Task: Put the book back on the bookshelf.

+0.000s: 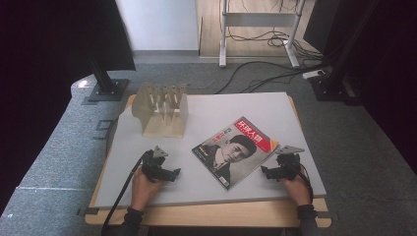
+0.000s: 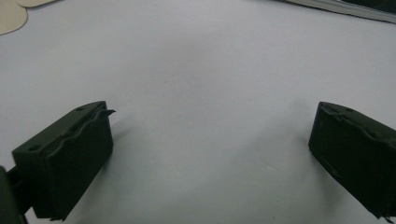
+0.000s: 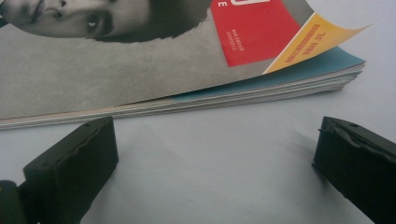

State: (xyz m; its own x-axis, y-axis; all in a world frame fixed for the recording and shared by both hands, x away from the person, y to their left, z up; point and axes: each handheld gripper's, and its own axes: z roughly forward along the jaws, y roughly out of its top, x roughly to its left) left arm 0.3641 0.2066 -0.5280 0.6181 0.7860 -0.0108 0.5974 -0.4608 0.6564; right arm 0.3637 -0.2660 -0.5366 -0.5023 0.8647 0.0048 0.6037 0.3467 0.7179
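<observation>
A magazine (image 1: 235,151) lies flat and untouched on the grey desk (image 1: 206,187), right of centre. The right tongs (image 1: 272,171), jaws spread wide, face its near edge; the left tongs (image 1: 173,173) (also released) rest well apart. The wooden rack (image 1: 163,109) stands empty: the work looks barely begun.

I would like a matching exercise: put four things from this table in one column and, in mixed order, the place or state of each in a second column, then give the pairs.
1. magazine
2. wooden rack
3. left gripper
4. right gripper

a. far left of the table
b. open, over bare table
c. flat, one cover corner curled up
d. open, facing the magazine's edge

Pairs: 1-c, 2-a, 3-b, 4-d
</observation>
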